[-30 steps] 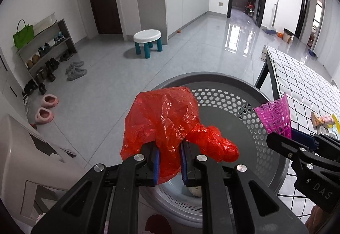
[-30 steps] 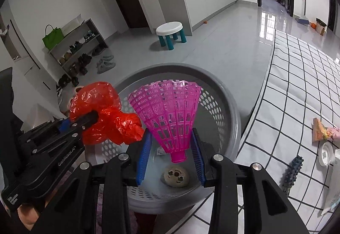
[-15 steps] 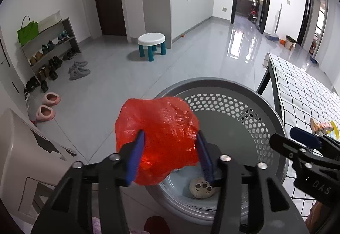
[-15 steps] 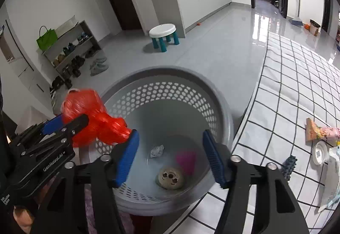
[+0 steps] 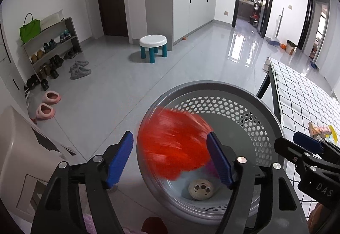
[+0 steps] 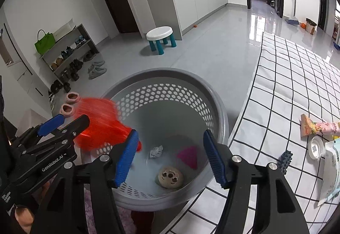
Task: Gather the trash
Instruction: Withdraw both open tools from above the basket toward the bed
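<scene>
The left tongs (image 5: 170, 157) hang over the grey perforated basket (image 5: 250, 93), jaws spreading wider and no longer pressing on anything. The red plastic bag (image 5: 172, 144) is a motion-blurred smear between and just beyond the blue pads (image 5: 119, 159), loose in the air over the near-left rim of the basket. From the right-hand camera the same bag (image 6: 99, 125) shows at the basket's left rim (image 6: 218, 106), right beside the left tongs (image 6: 63, 123).

The right tongs (image 6: 170, 157) stand spread apart over the basket mouth with nothing between their pads (image 6: 125, 159). Straight below them, on the basket floor, lie a pink shuttlecock-like cone (image 6: 188, 156), a small crumpled white wad (image 6: 156, 151) and a round beige piece with three dark holes (image 6: 170, 176). That beige piece (image 5: 200, 188) also shows under the bag in the left camera.

The basket stands on the tiled floor, touching or just beside the front edge of the bench (image 6: 286, 89) with its black-and-white checked cloth. Towards the bench's right edge lie a snack wrapper (image 6: 314, 127), a white lid (image 6: 316, 146), a dark blue ridged roller (image 6: 284, 158) and a pale packet (image 6: 331, 166).
</scene>
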